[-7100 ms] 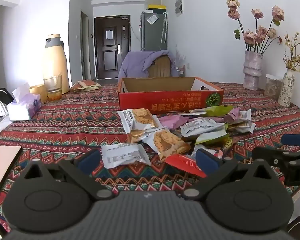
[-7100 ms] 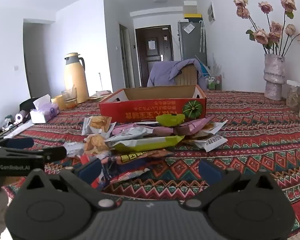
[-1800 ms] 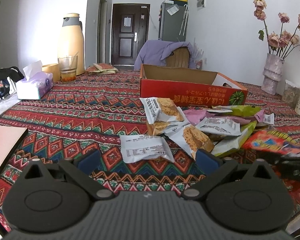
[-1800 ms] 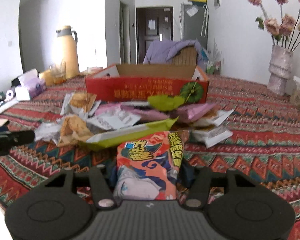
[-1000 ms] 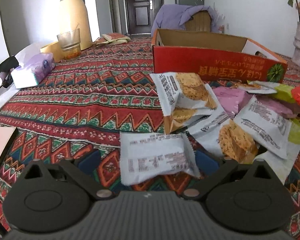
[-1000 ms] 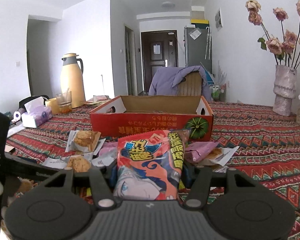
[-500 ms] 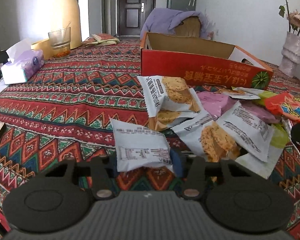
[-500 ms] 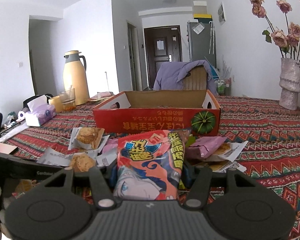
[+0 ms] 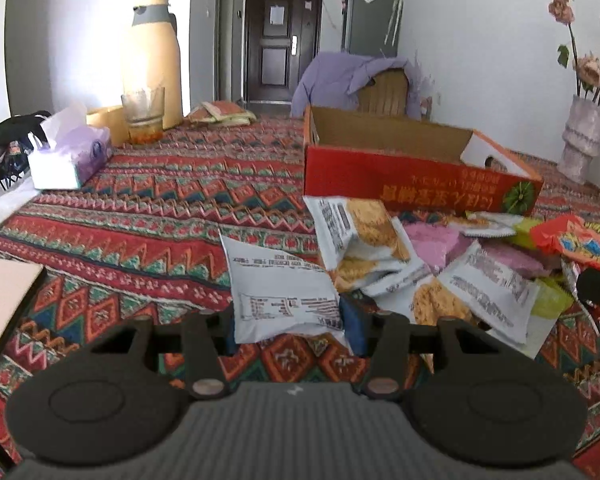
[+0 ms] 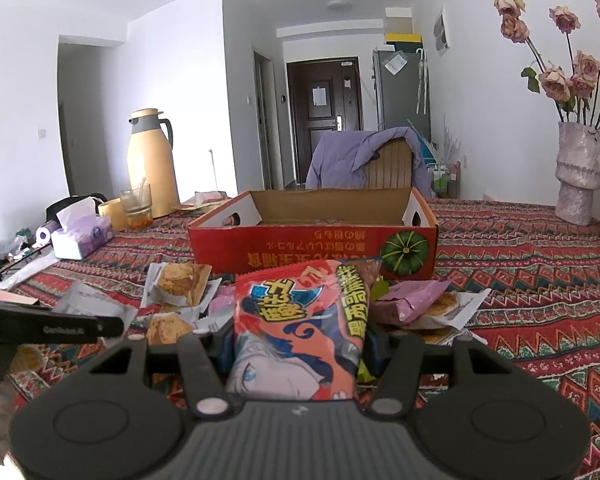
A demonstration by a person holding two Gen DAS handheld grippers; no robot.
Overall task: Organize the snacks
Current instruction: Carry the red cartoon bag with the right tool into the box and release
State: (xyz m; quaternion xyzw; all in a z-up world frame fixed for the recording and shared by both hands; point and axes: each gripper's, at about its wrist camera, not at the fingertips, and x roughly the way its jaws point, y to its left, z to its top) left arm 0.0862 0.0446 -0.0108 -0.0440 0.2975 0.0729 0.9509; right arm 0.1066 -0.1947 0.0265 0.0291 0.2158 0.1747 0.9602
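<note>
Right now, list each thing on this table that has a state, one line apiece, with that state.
left gripper: shut on the white snack packet, its jaws just closed.
right gripper: shut on the red snack bag.
cardboard box: open-topped, upright, no snacks visible inside.
loose snack pile: outside the box, on the cloth.
drinking glass: upright, a little orange at the bottom.
thermos: upright, lid on.

Glossy plastic snack packets (image 9: pixel 384 240); matt cardboard box (image 10: pixel 312 236); woven patterned tablecloth (image 9: pixel 148 216)
</note>
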